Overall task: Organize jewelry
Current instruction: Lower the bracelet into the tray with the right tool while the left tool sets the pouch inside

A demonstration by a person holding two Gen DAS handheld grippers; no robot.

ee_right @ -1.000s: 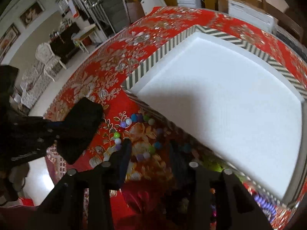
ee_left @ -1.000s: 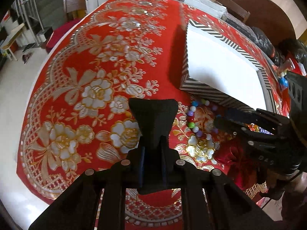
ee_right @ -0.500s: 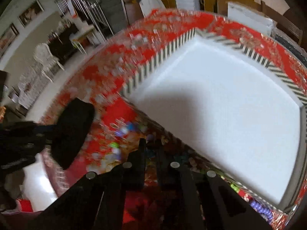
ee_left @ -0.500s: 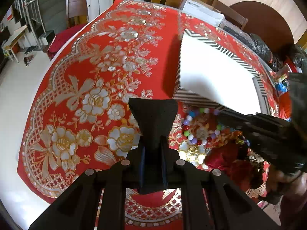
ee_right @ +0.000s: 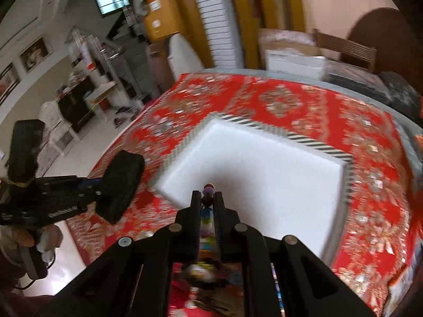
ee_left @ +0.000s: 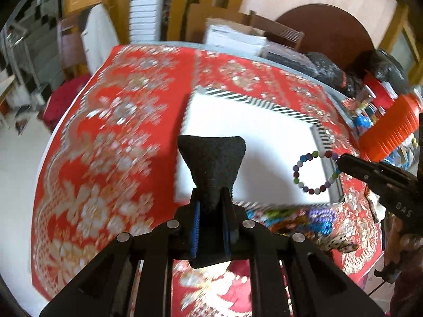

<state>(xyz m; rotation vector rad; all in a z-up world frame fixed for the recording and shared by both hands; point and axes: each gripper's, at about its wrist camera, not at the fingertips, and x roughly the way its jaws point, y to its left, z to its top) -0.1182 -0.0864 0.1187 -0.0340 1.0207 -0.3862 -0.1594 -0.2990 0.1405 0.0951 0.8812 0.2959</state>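
Tablecloth wide; R gripper holds bracelet over box.

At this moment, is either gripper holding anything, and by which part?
The right gripper pinches the multicolored bead bracelet at one side of its loop, which hangs over the white box. The left gripper is shut, holding nothing.

The right gripper pinched a bead bracelet up high, and the left gripper stayed squeezed together, holding nothing.
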